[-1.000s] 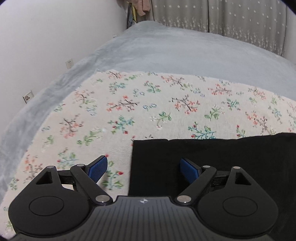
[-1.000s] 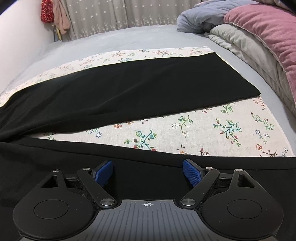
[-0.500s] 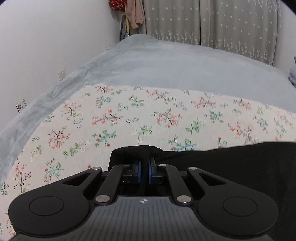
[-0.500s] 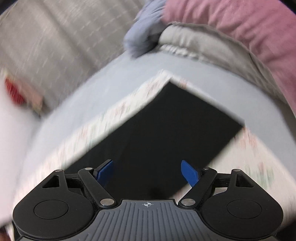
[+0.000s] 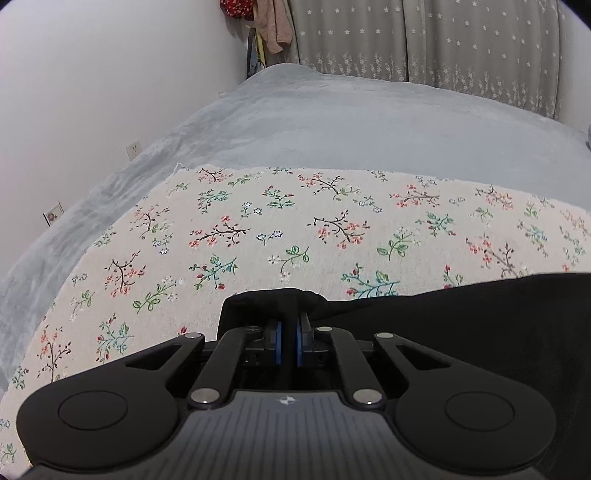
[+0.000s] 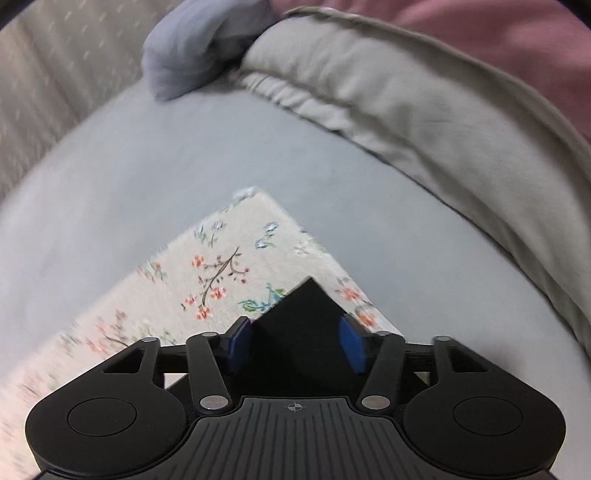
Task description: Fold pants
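Observation:
The black pants (image 5: 461, 317) lie on a floral cloth (image 5: 258, 229) spread over the bed. In the left wrist view my left gripper (image 5: 289, 343) is shut on a bunched-up corner of the pants, with the fabric humped just ahead of the blue pads. In the right wrist view, another pointed corner of the pants (image 6: 303, 314) sits near the corner of the floral cloth (image 6: 214, 266). My right gripper (image 6: 294, 345) straddles that corner. Its jaws are closing, and the blue pads (image 6: 351, 343) still stand apart on either side of the fabric.
A grey blanket (image 5: 351, 122) covers the bed around the cloth. A white wall (image 5: 92, 92) runs along the left and a starred curtain (image 5: 461, 48) hangs at the back. Grey (image 6: 424, 110), pink (image 6: 480, 33) and blue-grey (image 6: 192, 48) quilts are piled at the right.
My left gripper shut on the pants corner and lifted it a little. My right gripper swept right along the pants to the far corner, rolled, and narrowed its jaws.

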Available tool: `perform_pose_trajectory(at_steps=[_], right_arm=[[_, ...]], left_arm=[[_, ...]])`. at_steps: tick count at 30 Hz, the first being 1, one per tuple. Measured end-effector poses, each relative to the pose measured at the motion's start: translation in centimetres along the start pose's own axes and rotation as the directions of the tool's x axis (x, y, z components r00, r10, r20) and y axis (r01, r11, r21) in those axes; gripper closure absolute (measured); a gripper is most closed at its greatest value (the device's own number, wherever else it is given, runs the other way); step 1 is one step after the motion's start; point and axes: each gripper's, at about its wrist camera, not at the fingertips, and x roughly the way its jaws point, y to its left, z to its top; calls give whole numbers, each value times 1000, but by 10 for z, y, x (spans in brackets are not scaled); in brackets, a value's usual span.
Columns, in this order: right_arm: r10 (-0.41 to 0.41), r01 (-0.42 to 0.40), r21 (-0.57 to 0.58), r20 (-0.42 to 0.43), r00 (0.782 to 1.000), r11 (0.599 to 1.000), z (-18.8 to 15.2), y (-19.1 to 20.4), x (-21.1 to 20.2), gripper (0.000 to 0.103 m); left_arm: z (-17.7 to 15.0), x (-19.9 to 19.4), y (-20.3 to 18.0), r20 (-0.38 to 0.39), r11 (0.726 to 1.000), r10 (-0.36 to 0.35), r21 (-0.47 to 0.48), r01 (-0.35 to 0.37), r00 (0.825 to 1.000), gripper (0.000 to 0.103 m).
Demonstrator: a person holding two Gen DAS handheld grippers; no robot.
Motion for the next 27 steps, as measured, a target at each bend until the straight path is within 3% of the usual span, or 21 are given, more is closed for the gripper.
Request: perform_pose_trajectory(at_steps=[2, 3, 6, 11, 18, 20, 22, 27], right_arm=[[-43, 46, -76, 45, 998, 996, -7, 13, 4, 56], [-52, 60, -98, 80, 995, 993, -11, 15, 3, 89], [-13, 27, -106, 129, 992, 994, -19, 10, -6, 99], [95, -65, -119, 258, 962, 991, -20, -7, -49, 100], [312, -273, -152, 387, 868, 950, -60, -73, -157, 100], [339, -309, -138, 394, 854, 941, -81, -106, -188, 100], [350, -328, -125, 388, 852, 936, -107, -141, -216, 100], [343, -338, -73, 308, 887, 938, -185, -216, -255, 100]], left_arm=[[-1, -2, -2, 14, 1000, 11, 5, -11, 1000, 83], [-1, -3, -2, 18, 1000, 13, 2, -13, 1000, 83], [0, -12, 2, 46, 1000, 5, -11, -5, 999, 84], [0, -41, 15, 111, 998, -12, -59, 19, 994, 84], [-38, -99, 55, 214, 983, -75, -150, 109, 974, 84], [-57, -116, 67, 213, 977, -89, -173, 127, 973, 84], [-77, -129, 79, 196, 970, -94, -203, 135, 976, 84], [-121, -158, 96, 151, 960, -116, -235, 150, 982, 84]])
